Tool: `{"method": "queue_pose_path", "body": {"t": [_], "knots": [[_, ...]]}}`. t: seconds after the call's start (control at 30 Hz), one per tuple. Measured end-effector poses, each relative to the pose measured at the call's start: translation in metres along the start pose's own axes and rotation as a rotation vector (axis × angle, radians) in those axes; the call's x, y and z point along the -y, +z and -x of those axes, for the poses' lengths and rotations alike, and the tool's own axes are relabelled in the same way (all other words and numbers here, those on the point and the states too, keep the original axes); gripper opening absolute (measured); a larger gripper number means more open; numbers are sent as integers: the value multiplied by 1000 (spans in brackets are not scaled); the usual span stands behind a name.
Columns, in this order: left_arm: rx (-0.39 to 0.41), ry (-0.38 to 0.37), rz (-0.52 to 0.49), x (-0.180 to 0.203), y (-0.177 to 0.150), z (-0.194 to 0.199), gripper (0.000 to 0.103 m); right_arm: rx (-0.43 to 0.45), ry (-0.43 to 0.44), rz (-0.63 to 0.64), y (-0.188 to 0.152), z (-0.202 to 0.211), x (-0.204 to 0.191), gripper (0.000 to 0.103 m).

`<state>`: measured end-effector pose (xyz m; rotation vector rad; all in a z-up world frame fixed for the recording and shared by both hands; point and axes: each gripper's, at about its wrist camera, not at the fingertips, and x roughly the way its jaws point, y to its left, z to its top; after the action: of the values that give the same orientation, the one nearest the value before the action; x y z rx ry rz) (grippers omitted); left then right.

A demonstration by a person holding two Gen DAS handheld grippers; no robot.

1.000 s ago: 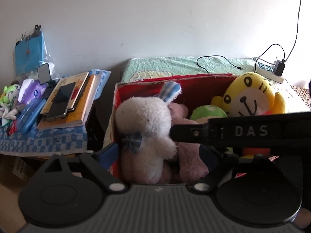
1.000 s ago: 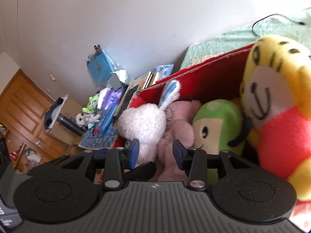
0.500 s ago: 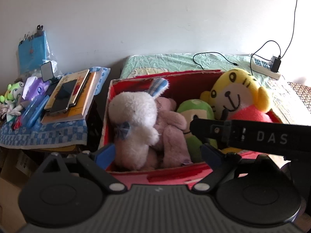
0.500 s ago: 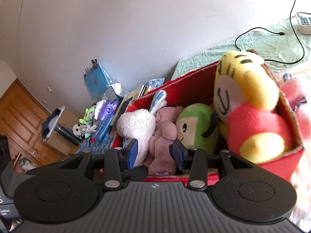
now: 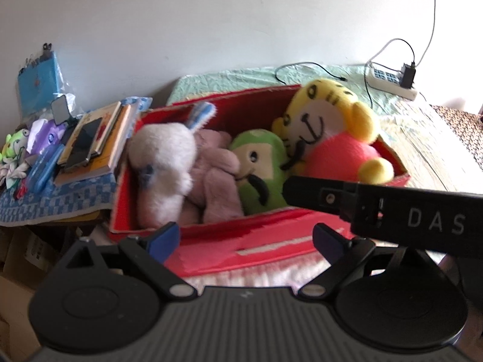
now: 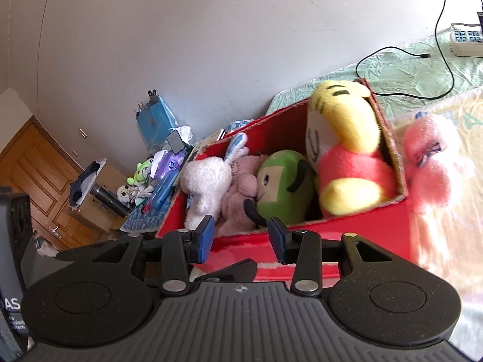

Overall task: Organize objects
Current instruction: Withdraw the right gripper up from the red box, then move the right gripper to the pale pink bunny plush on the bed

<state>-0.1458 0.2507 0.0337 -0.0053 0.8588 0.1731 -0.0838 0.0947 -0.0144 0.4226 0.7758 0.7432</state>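
Both tongs, left tongs (image 5: 246, 239) and right tongs (image 6: 240, 239), agape, empty. 4 plushies packed in red box (image 6: 347, 235); next, probably fetching pink plush (image 6: 434, 163) at 2 o'clock.

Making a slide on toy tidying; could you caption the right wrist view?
Open right gripper before a red box holding four plush toys, a pink plush lying outside it.

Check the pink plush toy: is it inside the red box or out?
Out. The pink plush toy lies on the bed just beyond the red box, past its right wall; four other toys fill the box.
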Motion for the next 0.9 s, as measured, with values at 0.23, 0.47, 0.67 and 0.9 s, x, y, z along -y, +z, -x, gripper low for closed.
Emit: {"method": "queue_pose_path", "body": {"t": [0.23,0.47,0.67,0.9], "knots": [[-40,-20,-29,32,-2,-8,95,-18,-33,-34,-5,16,24,43],[-99,-50,-58,60,-4,-25,96,-24,-65,-69,-9,29,47,43],[-120,-72,-91,85,-4,-36,99,-31,-103,-86,-11,40,67,43],[-157,-106,-117,112,-5,-48,99,-36,-146,-112,-12,53,90,43]]}}
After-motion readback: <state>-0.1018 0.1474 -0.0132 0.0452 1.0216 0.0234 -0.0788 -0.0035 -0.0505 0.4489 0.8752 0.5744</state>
